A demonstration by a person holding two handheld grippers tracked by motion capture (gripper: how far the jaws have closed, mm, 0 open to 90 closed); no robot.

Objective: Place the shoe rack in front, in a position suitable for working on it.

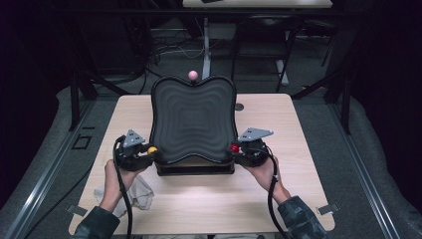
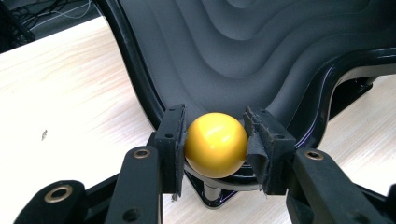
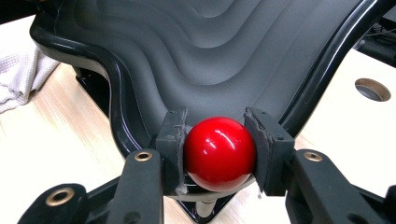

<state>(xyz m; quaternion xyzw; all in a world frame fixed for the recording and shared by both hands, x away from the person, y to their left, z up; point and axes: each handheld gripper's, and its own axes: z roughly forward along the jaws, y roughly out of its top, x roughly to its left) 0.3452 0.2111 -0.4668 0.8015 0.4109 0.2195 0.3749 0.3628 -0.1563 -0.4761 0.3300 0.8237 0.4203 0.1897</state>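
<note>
Yellow ball (image 2: 215,143); red ball (image 3: 219,153); black rippled board (image 1: 193,119)

Probably a lab: dark cable-strewn floor (image 1: 169,50)

Open worktop (image 1: 214,199) in front of tilted black tray (image 1: 193,119); white cloth (image 1: 142,194) obstructing near-left corner; bare strips beside tray.

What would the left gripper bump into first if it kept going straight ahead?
The left gripper already has the yellow ball squeezed between its pads. Pushing straight on, it would probably run into the black wavy tray just behind the ball.
</note>
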